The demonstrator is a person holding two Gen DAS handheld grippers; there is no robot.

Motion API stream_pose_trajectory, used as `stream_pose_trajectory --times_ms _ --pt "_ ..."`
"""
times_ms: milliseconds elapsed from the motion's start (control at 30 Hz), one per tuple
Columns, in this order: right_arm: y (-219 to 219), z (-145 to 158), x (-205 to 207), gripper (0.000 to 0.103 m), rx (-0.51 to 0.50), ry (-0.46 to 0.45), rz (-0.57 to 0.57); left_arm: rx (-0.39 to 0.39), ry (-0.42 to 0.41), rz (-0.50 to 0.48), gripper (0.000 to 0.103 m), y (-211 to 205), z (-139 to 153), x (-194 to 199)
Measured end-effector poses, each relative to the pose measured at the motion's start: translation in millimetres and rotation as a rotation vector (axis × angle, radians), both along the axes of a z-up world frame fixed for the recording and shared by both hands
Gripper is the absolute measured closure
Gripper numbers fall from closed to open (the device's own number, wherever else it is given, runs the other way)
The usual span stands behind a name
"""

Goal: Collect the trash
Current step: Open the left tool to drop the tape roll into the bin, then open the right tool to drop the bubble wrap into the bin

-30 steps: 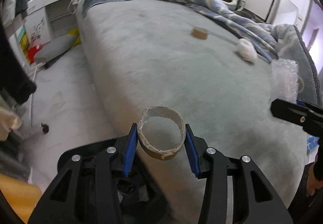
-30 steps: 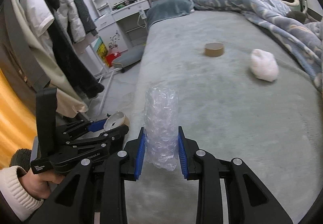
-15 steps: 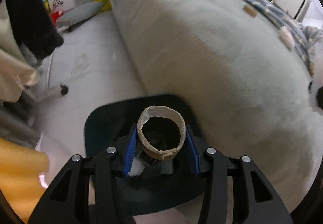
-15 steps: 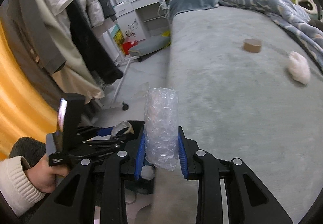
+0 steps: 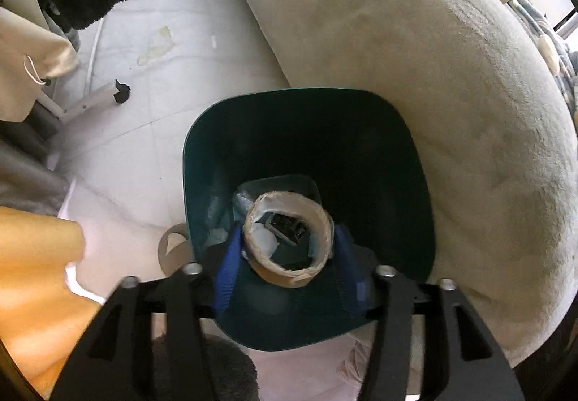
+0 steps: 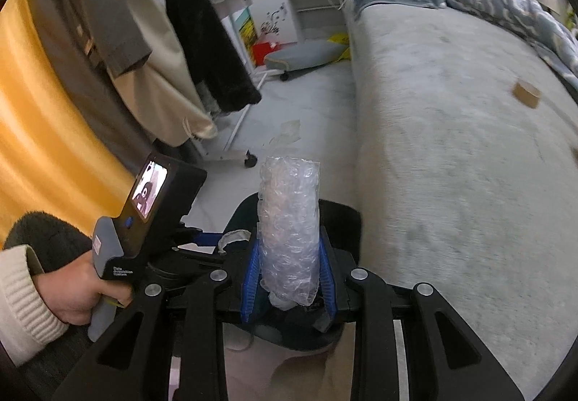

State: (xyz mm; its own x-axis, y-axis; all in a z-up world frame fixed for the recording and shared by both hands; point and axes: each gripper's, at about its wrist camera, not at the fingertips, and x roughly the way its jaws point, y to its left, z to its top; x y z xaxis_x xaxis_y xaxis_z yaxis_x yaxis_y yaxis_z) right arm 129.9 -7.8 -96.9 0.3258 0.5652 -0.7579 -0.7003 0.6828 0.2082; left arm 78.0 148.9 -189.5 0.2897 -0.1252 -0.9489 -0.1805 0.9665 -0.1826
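My left gripper (image 5: 287, 262) is shut on a cardboard tape ring (image 5: 289, 238) and holds it over the open mouth of a dark green bin (image 5: 408, 162) on the floor beside the bed. Some trash lies at the bin's bottom. My right gripper (image 6: 289, 278) is shut on a roll of bubble wrap (image 6: 289, 220), held upright above the same bin (image 6: 343, 216). The left gripper's body (image 6: 151, 213) shows just left of it. On the bed (image 6: 451, 148) lies a brown tape roll (image 6: 526, 94).
The grey bed's edge (image 5: 433, 57) runs right next to the bin. A clothes rack with hanging coats (image 6: 173, 39) and its wheeled foot (image 5: 121, 92) stand to the left. A plastic scrap (image 5: 157, 47) lies on the pale floor. An orange curtain (image 6: 43, 119) hangs at the far left.
Both grippers have swung left and down from over the bed to over the green bin, each still holding its item. The bin's opening now fills the left wrist view.
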Motion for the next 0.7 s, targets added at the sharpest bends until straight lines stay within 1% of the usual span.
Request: stream_pose_trajectory --times_ms 33,100,200,333,433,533,633,700 --pt "3.7 -1.1 -0.5 0.073 -0.008 -0.001 0.008 -0.002 -0.008 -0.002 0.038 0.8 1.6 -1.5" --pt "10.9 -3.9 -2.4 0.073 -0.033 -0.01 0.025 -0.007 -0.018 -0.003 0.036 4.3 4.3 -2.7" --pt "19.1 -9.3 -3.1 0.073 -0.065 -0.014 0.038 -0.023 -0.037 0.012 0.032 10.9 10.5 -7.9" --pt "28.9 -22.9 -1.2 0.073 -0.108 0.018 0.043 -0.046 -0.07 0.055 0.026 24.1 20.3 -13.0" --pt "37.1 -37.9 -1.5 0.073 -0.173 0.029 0.057 -0.044 -0.117 0.07 0.022 27.1 36.1 -19.0" --pt "42.9 -49.1 -1.6 0.073 -0.221 0.038 0.064 -0.034 -0.165 0.08 0.022 32.7 50.5 -23.7" --pt "52.3 -59.6 -5.2 0.073 -0.289 0.021 0.087 -0.037 -0.234 0.102 0.022 42.1 69.3 -29.3" --pt "56.9 -64.7 -4.9 0.073 -0.306 0.035 0.086 -0.036 -0.271 0.109 0.022 48.0 79.7 -30.7"
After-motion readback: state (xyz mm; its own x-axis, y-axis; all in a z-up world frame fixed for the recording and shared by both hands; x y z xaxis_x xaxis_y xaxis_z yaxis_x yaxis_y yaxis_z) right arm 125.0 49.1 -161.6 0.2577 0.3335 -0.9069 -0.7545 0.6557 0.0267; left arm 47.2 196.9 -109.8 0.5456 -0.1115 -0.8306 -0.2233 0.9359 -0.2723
